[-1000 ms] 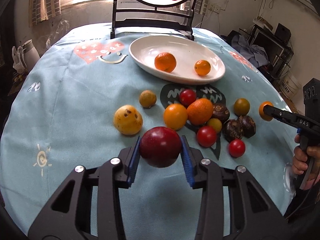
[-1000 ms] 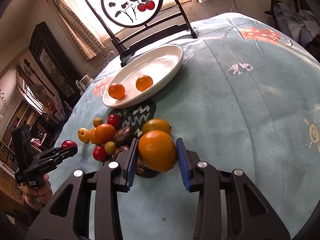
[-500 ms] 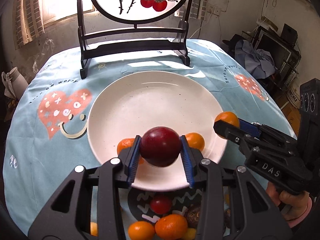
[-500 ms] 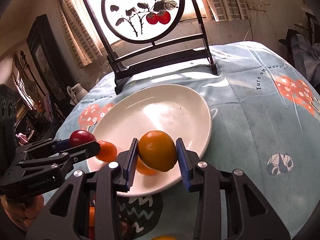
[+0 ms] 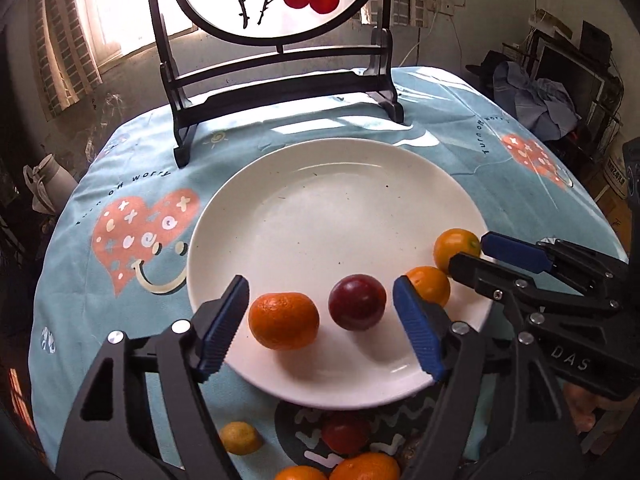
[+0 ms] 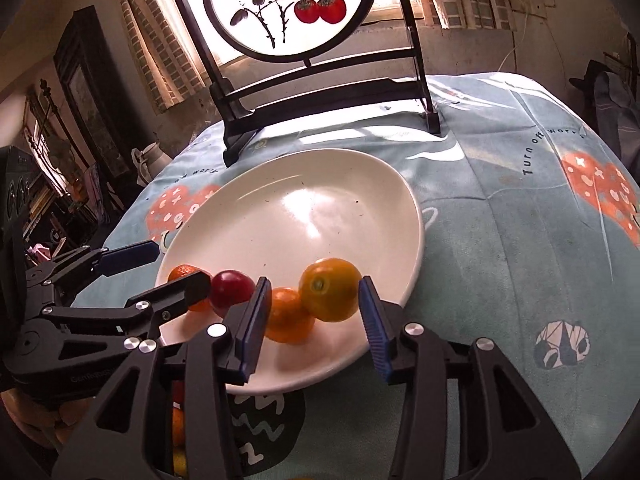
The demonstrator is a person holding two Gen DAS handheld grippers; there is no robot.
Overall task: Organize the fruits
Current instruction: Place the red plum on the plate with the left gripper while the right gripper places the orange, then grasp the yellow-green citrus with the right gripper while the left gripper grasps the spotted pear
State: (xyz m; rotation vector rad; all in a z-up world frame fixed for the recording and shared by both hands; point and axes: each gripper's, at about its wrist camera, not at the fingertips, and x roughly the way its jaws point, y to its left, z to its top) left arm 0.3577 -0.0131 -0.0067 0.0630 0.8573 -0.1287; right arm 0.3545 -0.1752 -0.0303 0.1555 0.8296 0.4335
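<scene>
- The left claw [image 5: 320, 320] had just spread, clear of the plum [image 5: 357, 302]; the right claw [image 6: 310, 322] had just loosened around the orange [image 6: 330, 289].
- Fruits below the plate [image 5: 320, 208] were cut off; its far half lay bare.

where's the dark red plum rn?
On the white plate, near its front rim: in the left wrist view the plum sits between the open left claw's pads, flanked by two oranges.

plate [image 5: 280, 184] on clothed table [image 5: 500, 184]
</scene>
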